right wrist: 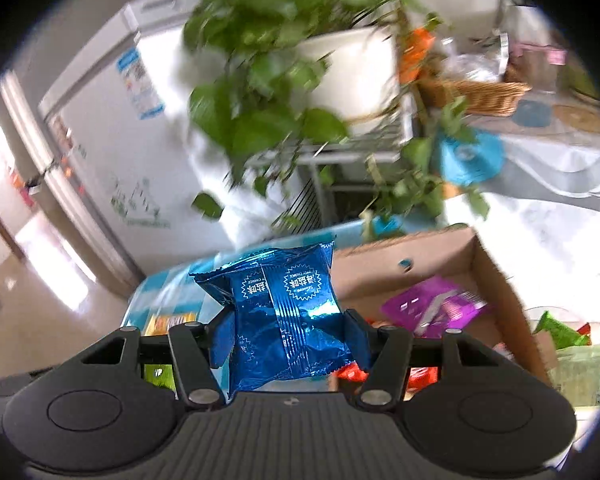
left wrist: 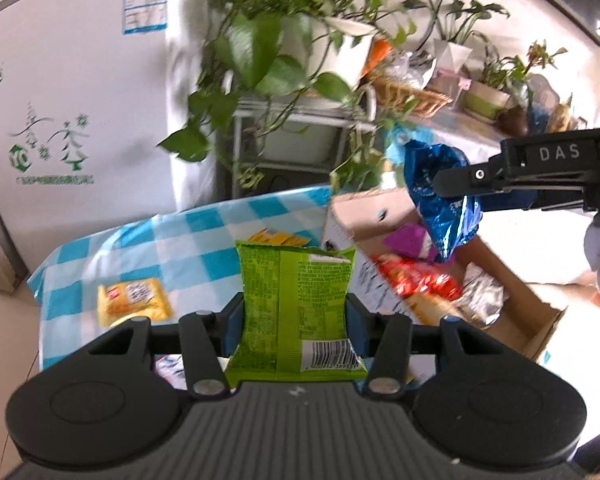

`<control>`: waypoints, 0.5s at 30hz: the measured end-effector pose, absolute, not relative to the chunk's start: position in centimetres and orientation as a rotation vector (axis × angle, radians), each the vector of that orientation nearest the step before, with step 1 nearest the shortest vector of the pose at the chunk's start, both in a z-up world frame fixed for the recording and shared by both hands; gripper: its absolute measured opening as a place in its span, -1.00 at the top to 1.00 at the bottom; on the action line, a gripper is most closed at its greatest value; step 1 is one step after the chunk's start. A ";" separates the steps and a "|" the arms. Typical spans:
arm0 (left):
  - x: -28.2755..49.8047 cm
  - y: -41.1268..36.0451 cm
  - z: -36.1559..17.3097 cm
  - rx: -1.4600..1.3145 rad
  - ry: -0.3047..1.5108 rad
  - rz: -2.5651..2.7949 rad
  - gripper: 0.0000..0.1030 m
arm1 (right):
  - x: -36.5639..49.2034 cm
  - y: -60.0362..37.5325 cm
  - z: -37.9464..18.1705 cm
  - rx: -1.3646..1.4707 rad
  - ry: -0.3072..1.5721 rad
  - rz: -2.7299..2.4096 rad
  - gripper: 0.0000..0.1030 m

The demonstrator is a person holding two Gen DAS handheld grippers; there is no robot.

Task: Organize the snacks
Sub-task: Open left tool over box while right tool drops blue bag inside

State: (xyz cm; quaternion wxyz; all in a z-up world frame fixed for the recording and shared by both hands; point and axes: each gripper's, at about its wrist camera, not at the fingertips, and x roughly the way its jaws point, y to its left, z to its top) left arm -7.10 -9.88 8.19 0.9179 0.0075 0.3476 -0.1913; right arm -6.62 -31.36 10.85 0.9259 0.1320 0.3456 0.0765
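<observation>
My left gripper (left wrist: pixel 296 314) is shut on a green snack packet (left wrist: pixel 296 304), held above the blue-checked table (left wrist: pixel 188 236). My right gripper (right wrist: pixel 288 330) is shut on a shiny blue snack packet (right wrist: pixel 284 320); the packet also shows in the left wrist view (left wrist: pixel 440 204), hanging from the right gripper over the open cardboard box (left wrist: pixel 496 276). The box holds a purple packet (right wrist: pixel 432 308), red packets (left wrist: pixel 416 280) and a silver one (left wrist: pixel 482 296). Yellow packets (left wrist: pixel 134 300) lie on the table.
A large potted plant (left wrist: pixel 300 32) on a white metal stand (left wrist: pixel 300 120) hangs over the far table edge. A white fridge (left wrist: pixel 72 80) stands at left. A wicker basket (left wrist: pixel 412 94) and small pots (left wrist: pixel 486 98) sit on a counter behind the box.
</observation>
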 end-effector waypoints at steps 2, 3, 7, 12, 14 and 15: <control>-6.9 -10.7 8.6 0.007 0.706 -0.403 0.03 | -6.8 -32.6 11.2 0.295 0.689 0.130 -0.23; -6.8 -11.2 8.9 0.001 0.703 -0.413 0.03 | -6.9 -33.2 11.3 0.302 0.680 0.113 -0.24; -6.3 -13.2 9.2 -0.008 0.701 -0.447 0.03 | -7.3 -34.9 11.7 0.335 0.656 0.068 -0.24; -5.9 -16.3 9.2 -0.015 0.710 -0.494 0.03 | -7.9 -36.8 11.7 0.385 0.645 0.017 -0.24; -5.5 -17.6 9.0 -0.018 0.718 -0.510 0.03 | -7.9 -37.5 11.5 0.400 0.647 -0.006 -0.24; -5.4 -18.3 8.9 -0.020 0.723 -0.517 0.03 | -7.9 -37.8 11.5 0.409 0.647 -0.015 -0.24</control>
